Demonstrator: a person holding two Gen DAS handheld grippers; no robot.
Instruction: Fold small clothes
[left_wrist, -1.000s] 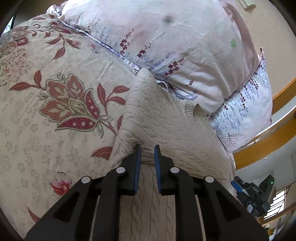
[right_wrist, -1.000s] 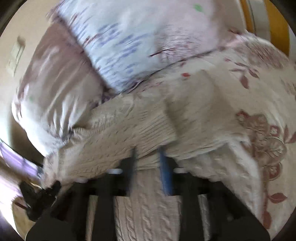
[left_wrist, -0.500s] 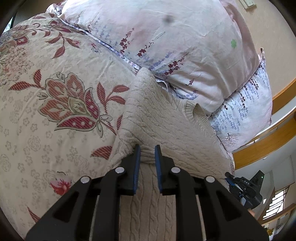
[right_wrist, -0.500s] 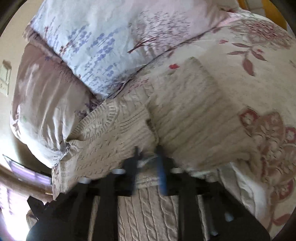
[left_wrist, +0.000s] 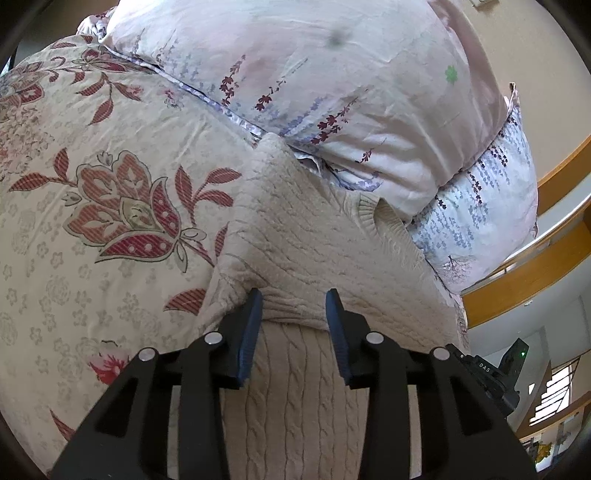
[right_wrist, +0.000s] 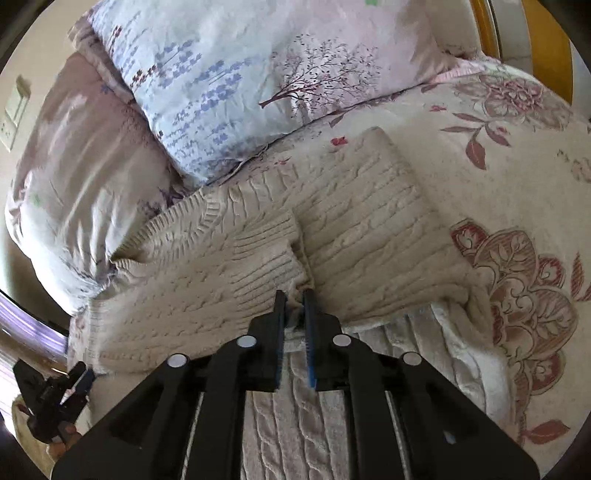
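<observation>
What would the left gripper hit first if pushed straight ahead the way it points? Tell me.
The left gripper, jaws opening, would first meet the folded edge of the cream cable-knit sweater lying between its fingers. Beyond that, probably the floral pillow, though depth is unclear.

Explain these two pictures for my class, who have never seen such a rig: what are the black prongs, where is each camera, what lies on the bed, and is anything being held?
No robot here: a person holds a two-finger gripper in each hand, each carrying a camera that looks along its fingers. One picture comes from the left gripper, the other from the right gripper. Both point down at a cream cable-knit sweater, partly folded, on a floral bedspread beside two pillows. The left gripper's jaws are opening around the folded edge, their pads apart from it. The right gripper is shut on the sweater's ribbed cuff, pinching the knit between its blue pads.
</observation>
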